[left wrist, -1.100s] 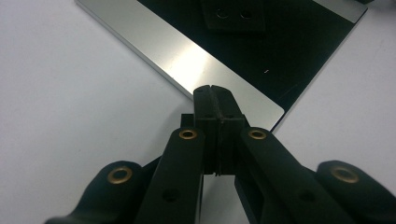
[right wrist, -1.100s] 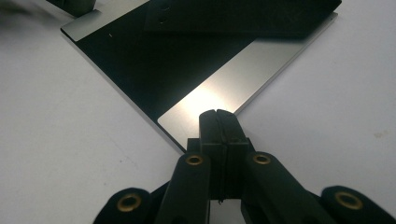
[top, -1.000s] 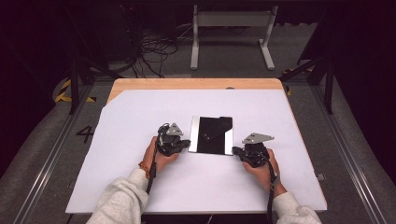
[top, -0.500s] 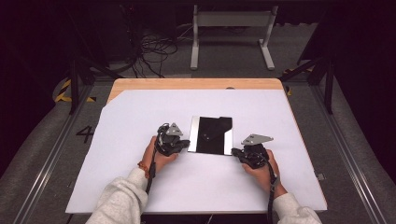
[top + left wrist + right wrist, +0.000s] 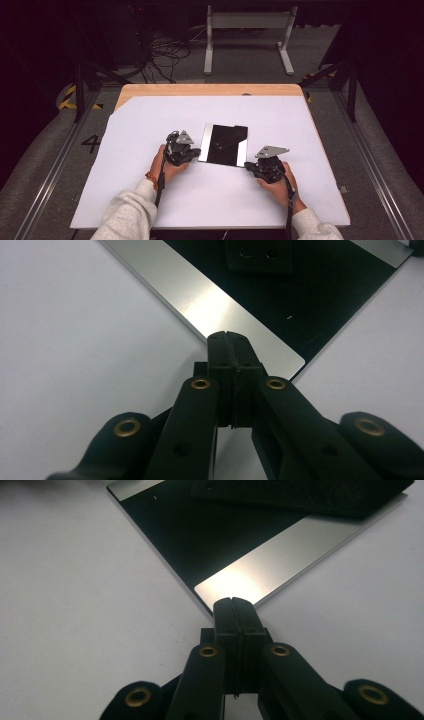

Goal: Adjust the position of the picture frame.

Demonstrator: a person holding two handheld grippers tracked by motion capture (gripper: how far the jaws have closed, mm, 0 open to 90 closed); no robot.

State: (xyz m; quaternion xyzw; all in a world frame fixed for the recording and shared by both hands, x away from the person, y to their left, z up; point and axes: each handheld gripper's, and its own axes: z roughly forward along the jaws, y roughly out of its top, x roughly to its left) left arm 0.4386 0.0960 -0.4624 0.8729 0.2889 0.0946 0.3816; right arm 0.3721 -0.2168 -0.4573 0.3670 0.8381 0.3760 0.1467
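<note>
A flat rectangular plate [image 5: 223,145] — glossy black with brushed silver strips along two edges — is lying mid-table [image 5: 125,200] on matte white, while the left claw [image 5: 191,154] and right claw [image 5: 248,169], both pinched shut and empty, are pressing against its near corners — its far edge cut off in both gripper views.

The high view looked forward and down from above the person's side, taking in the whole bench [image 5: 125,150]. Each gripper view rode low and close, looking along its own closed jaws. Both shared the plate [image 5: 220,305] from opposite silver-edged corners, as did the high view [image 5: 223,145].
</note>
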